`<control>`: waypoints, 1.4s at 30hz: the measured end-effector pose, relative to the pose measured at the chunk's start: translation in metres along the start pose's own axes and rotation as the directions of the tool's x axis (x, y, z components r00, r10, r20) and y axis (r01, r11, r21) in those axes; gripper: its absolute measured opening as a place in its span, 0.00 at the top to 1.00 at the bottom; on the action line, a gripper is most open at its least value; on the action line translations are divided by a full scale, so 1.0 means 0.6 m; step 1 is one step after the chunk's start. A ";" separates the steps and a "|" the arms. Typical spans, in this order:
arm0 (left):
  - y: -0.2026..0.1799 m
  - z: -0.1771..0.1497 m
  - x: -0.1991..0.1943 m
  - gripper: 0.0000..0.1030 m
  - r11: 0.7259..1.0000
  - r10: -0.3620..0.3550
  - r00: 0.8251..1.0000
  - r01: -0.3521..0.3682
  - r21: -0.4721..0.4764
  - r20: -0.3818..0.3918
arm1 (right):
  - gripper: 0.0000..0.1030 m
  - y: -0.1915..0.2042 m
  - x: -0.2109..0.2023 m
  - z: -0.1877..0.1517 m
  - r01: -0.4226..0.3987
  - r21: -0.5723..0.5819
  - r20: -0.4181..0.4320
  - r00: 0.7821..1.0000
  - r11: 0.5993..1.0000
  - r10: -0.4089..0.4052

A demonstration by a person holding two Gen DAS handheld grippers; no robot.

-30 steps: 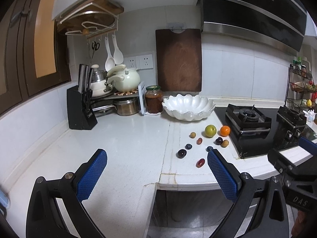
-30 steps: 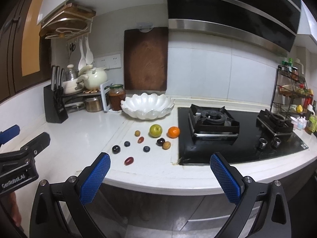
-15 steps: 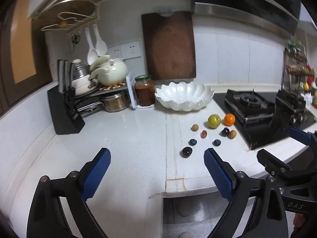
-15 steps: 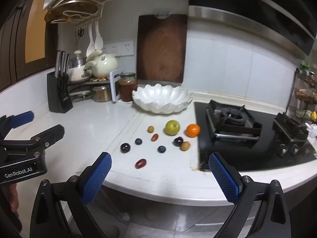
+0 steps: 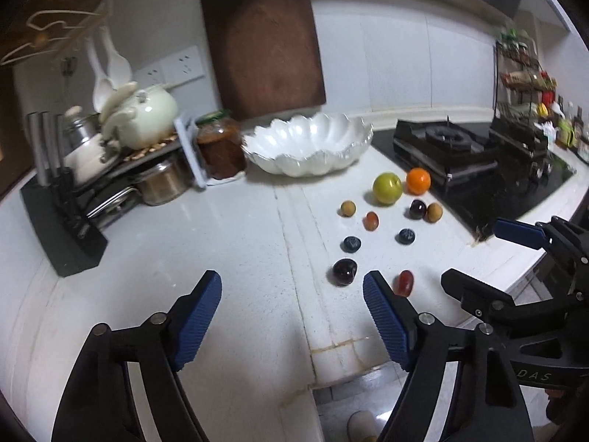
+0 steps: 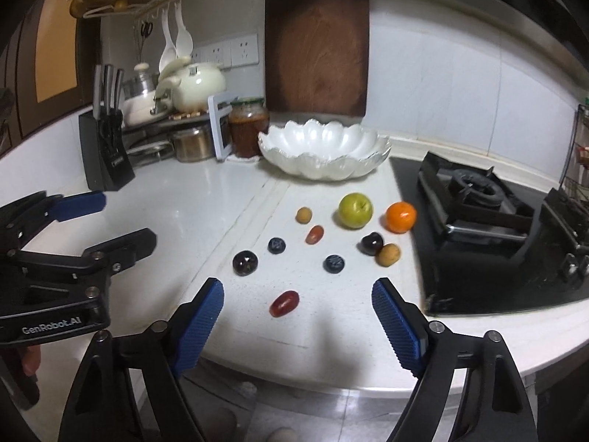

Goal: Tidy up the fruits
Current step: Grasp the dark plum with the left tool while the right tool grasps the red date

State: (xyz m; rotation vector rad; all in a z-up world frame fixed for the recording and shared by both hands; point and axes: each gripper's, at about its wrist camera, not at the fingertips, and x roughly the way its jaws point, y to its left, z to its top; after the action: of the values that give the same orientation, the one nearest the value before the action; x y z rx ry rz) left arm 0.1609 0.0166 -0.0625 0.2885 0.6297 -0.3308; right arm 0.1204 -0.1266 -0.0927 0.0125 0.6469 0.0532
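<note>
Left of the work area, along the wall: a black knife block [image 6: 106,154], a cream pot [image 6: 197,86] on a rack, and a jar of red-brown preserve [image 6: 248,130]. None of it belongs to the task.

My left gripper [image 5: 292,316] hangs over bare white countertop [image 5: 206,235], short of the fruit. Its jaws have just been closing partway, but they stand apart with nothing between them. The nearest piece to it is the dark plum [image 5: 345,272], just ahead of its right fingertip.

Centre: the white scalloped bowl [image 6: 324,153] stands empty against the wall below the wooden cutting board [image 6: 316,48]. I judge it the intended destination. All the fruit lies loose on the counter in front of it: two blueberries [image 6: 276,245], a red grape tomato [image 6: 284,303], a green apple [image 6: 355,210], an orange [image 6: 401,216] and several smaller pieces.

My right gripper [image 6: 298,326] has likewise just been narrowing and holds nothing. The grape tomato lies ahead of its fingertips, in line with the gap.

Right: the gas hob [image 6: 475,199], close beside the orange.

Assessment: no fruit has been placed; this is the approach to a first pick. The next move calls for lowering each gripper around one small, round piece that may roll, closing gently, then carrying it to the bowl.
</note>
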 end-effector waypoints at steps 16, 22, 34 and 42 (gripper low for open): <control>-0.021 -0.003 0.138 0.44 0.986 -0.146 0.983 0.155 0.067 -0.112 | 0.42 -0.006 0.120 -0.028 -0.043 0.057 -0.125 0.991 0.997 0.050; -0.029 -0.004 0.168 0.45 0.972 -0.222 0.965 0.231 0.048 -0.140 | 0.47 -0.010 0.140 -0.035 -0.070 0.077 -0.145 0.986 0.995 0.081; -0.041 -0.004 0.204 0.56 0.961 -0.260 0.950 0.272 0.046 -0.173 | 0.66 -0.006 0.157 -0.037 -0.102 0.043 -0.142 0.984 0.994 0.107; -0.044 -0.010 0.214 0.74 0.961 -0.266 0.944 0.276 0.026 -0.196 | 0.74 -0.010 0.156 -0.036 -0.110 0.037 -0.144 0.983 0.993 0.114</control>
State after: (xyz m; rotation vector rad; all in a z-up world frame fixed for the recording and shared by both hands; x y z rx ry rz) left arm 0.2449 -0.0327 -0.1504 0.2862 0.8535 -0.5906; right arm 0.1823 -0.1274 -0.1667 0.0731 0.7929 0.1549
